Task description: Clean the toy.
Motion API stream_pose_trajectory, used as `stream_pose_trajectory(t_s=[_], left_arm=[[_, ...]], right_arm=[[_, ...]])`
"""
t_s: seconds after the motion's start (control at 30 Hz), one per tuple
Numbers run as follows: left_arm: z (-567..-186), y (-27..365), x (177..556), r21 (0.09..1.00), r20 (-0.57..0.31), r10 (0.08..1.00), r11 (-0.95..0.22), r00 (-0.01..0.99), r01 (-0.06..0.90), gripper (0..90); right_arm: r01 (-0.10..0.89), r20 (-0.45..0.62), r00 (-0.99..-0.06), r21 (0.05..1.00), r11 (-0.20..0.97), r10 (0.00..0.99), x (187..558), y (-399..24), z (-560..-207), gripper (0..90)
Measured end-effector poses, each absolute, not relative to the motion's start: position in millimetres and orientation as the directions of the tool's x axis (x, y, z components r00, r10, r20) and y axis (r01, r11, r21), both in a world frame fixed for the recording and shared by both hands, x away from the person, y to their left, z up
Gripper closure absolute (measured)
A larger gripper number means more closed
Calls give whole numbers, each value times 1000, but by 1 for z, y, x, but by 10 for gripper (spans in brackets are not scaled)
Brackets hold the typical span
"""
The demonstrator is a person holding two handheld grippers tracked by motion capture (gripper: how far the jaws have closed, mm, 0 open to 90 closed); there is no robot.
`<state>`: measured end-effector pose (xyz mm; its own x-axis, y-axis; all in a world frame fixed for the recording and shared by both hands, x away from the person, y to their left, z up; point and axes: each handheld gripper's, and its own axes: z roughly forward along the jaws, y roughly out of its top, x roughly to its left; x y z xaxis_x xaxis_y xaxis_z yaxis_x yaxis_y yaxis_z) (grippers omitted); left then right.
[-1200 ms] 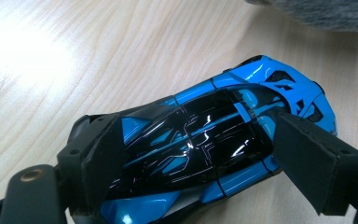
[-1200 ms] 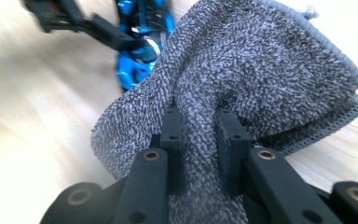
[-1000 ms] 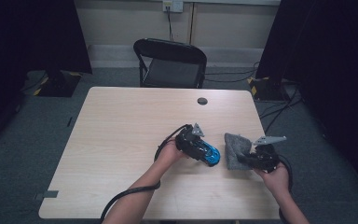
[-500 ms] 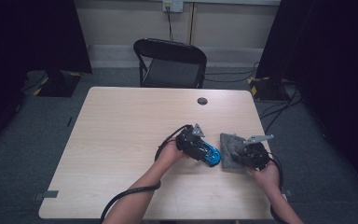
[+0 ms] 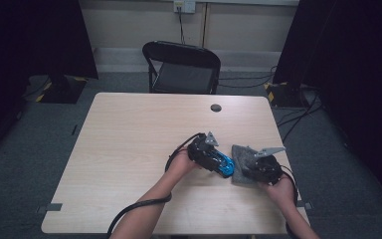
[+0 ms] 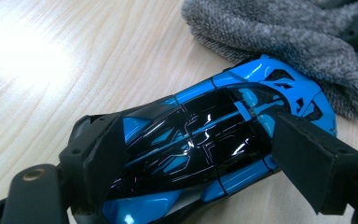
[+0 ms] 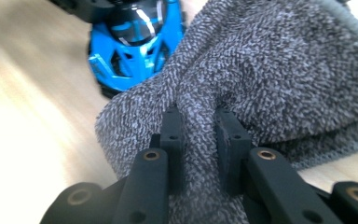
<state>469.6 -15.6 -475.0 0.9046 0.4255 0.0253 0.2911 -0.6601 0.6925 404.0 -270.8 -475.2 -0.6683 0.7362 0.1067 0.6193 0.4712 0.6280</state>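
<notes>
A blue and black toy car (image 6: 205,149) lies on the wooden table (image 5: 129,149), gripped across its sides by my left gripper (image 6: 205,158), whose pads (image 6: 307,163) press on its body. In the high view the toy car (image 5: 224,164) sticks out of my left gripper (image 5: 214,158) toward the right. A grey fluffy cloth (image 7: 270,79) lies right beside the car's end and touches it. My right gripper (image 7: 199,135) pinches a fold of that cloth. From above, the cloth (image 5: 241,159) sits under my right gripper (image 5: 256,167).
A black folding chair (image 5: 181,67) stands behind the table's far edge. A small dark round hole cover (image 5: 216,107) sits near the far edge. Cables trail from both grippers toward the front edge. The table's left half is bare wood.
My right gripper has carried the cloth left and down, closer to the car, until the cloth meets the car's end. The left gripper and car have stayed put.
</notes>
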Motion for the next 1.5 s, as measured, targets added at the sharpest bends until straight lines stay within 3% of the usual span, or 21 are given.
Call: stream_pose_trajectory(t_s=[0.43,1.5], left_arm=[[-475,-15,469,693,25,425,-660,905,291,178],[-475,-16,469,693,25,425,-660,905,291,177]], right_arm=[[609,182,-718,631,480,672,381,-257,-477,755],[533,252,-830,624,572,498,357,-206,-477,754]])
